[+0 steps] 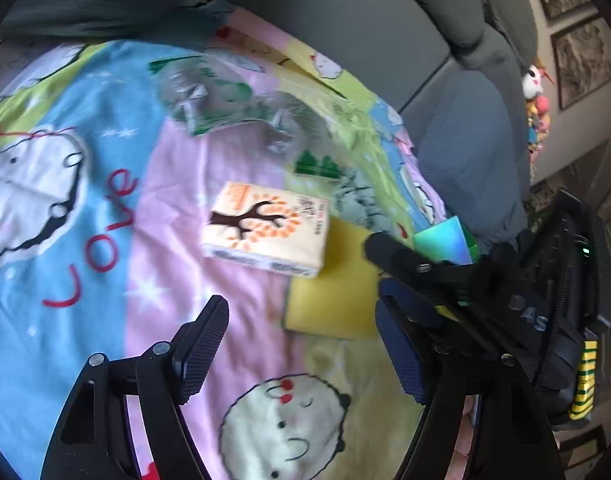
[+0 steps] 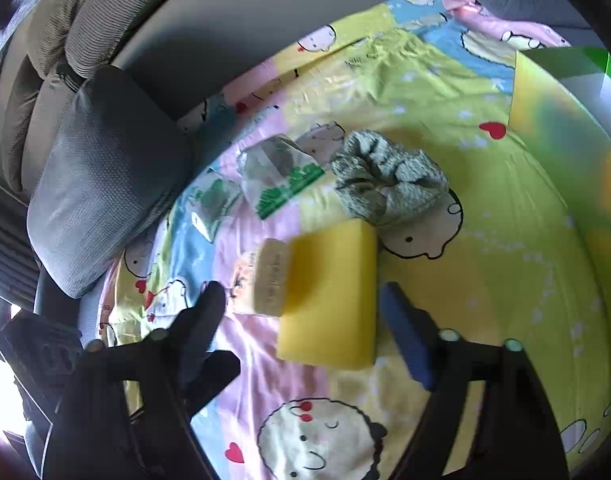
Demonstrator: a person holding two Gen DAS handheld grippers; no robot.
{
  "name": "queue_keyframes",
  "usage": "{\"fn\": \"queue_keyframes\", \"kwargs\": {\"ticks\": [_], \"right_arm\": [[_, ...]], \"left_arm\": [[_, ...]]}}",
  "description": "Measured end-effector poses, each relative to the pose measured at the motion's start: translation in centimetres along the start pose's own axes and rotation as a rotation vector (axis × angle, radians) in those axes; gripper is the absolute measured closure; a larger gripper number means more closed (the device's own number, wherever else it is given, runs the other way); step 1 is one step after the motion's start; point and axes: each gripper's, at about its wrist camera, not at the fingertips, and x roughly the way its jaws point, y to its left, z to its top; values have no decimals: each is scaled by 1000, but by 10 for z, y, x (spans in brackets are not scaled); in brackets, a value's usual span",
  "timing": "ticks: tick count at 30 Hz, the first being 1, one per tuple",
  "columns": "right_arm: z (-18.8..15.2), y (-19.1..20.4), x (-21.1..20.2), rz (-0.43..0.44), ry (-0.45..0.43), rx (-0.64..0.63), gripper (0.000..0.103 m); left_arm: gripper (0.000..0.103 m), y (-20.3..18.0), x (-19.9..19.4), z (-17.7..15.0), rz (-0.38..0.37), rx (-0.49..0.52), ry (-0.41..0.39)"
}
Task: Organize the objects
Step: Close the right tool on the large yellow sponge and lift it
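Observation:
A yellow sponge [image 2: 329, 292] lies on a cartoon-print sheet [image 2: 485, 200]. My right gripper [image 2: 301, 294] stands open astride it, and neither pad touches it. Against the sponge's left side leans a cream tissue pack with a brown tree print [image 1: 265, 228], also seen edge-on as the tissue pack [image 2: 267, 276]. In the left wrist view the sponge [image 1: 329, 292] lies just right of that pack. My left gripper [image 1: 301, 340] is open and empty, held nearer than the pack. Behind lie a grey cloth [image 2: 385, 184] and clear plastic bags with green print [image 2: 281, 178].
A grey cushion [image 2: 105, 180] and grey sofa back [image 1: 345, 20] border the sheet. A translucent green box [image 2: 565, 120] stands at the right. Framed pictures and hanging toys [image 1: 537, 100] are on the far wall.

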Motion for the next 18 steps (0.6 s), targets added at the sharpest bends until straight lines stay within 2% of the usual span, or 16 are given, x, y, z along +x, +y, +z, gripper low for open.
{"fn": "queue_keyframes", "kwargs": {"ticks": [2, 4, 5, 8, 11, 14, 18], "right_arm": [[2, -7, 5, 15, 19, 30, 45], [2, -13, 10, 40, 33, 59, 45], [3, -16, 14, 47, 44, 65, 45], [3, -20, 24, 43, 70, 69, 45], [2, -27, 33, 58, 96, 106, 51], [0, -25, 31, 34, 84, 84, 61], [-1, -25, 28, 39, 79, 77, 62]], "left_arm": [[29, -6, 7, 1, -17, 25, 2], [45, -7, 13, 2, -44, 31, 16], [48, -7, 17, 2, -49, 32, 24], [49, -7, 29, 4, -44, 36, 58], [52, -7, 38, 4, -48, 36, 91], [52, -11, 40, 2, -15, 63, 98], [52, -20, 32, -1, 0, 92, 86]]}}
